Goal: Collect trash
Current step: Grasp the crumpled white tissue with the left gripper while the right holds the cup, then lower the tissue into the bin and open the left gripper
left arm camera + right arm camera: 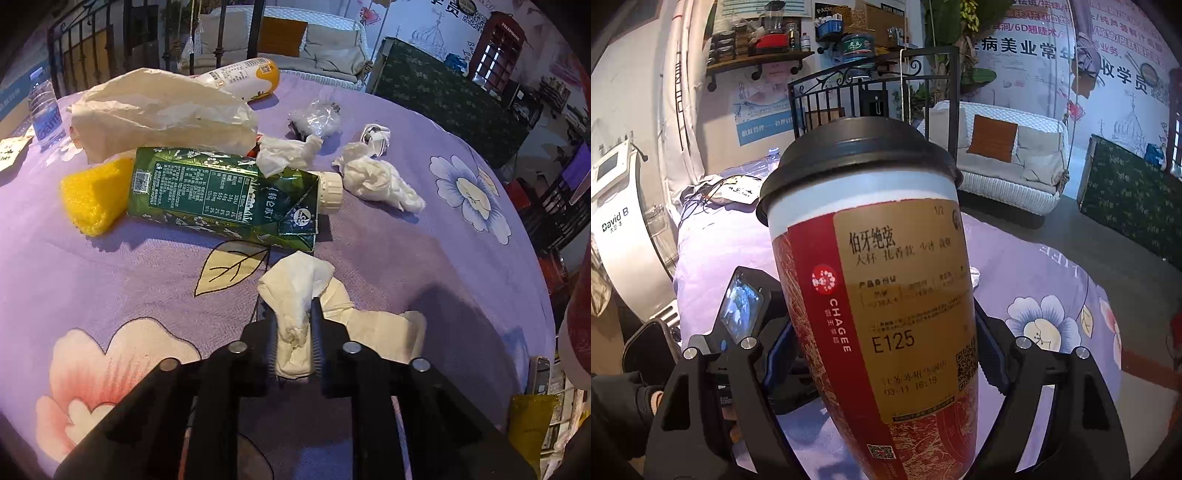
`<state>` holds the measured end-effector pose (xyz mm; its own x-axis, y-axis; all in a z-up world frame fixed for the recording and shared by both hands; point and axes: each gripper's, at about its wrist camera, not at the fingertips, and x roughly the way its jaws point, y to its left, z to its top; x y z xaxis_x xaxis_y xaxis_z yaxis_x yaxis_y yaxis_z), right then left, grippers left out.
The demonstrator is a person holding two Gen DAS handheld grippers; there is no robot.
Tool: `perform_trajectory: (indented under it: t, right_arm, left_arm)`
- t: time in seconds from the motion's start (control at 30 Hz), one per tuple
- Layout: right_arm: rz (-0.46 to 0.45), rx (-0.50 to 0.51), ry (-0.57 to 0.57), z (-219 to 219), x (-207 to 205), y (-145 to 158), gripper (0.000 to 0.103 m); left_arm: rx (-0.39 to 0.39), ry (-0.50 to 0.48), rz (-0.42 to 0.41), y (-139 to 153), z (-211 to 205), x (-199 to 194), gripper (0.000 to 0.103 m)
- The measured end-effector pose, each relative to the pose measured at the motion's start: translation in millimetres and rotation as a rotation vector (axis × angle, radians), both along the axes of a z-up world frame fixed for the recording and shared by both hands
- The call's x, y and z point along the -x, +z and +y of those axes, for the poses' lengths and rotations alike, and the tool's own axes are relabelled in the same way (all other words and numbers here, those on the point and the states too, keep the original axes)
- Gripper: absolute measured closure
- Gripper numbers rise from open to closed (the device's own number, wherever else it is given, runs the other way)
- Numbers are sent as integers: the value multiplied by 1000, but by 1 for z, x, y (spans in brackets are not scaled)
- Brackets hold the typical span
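While the left gripper [295,325] pinches only a fold of the tissue [295,295], it could slip free, and the right gripper [882,354], clamped around the tilted cup [871,295], might spill dregs.

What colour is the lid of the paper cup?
The lid is black, best seen in the right wrist view.
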<state>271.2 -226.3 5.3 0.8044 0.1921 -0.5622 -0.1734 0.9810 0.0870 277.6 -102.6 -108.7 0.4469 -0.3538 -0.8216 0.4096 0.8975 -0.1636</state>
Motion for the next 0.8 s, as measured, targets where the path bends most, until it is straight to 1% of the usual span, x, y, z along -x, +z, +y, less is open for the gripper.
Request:
perform_trajectory:
  t: [0.07,0.17,0.33,0.5,0.57,0.63,0.7,0.8]
  right_arm:
    - [4,-23,-1,-2,2,-1,23]
    - [9,-31,3,0,5,0,23]
    - [13,-66,21,7,15,5,23]
    - [-11,-83,49,30,33,11,23]
    - [-6,-106,60,41,39,12,23]
    - [7,-150,77,53,44,11,23]
    - [15,-187,87,67,52,8,23]
    - [29,-226,117,90,61,1,23]
  left_arm:
    - [31,3,-1,5,6,4,91]
    - [77,16,-11,18,22,14,91]
    - [129,46,-72,45,48,39,91]
    - [166,92,-123,67,81,66,91]
    - [175,121,-146,75,95,76,91]
    - [180,151,-167,81,113,87,91]
    - [183,185,-177,82,128,97,91]
    - [165,236,-186,85,155,110,91]
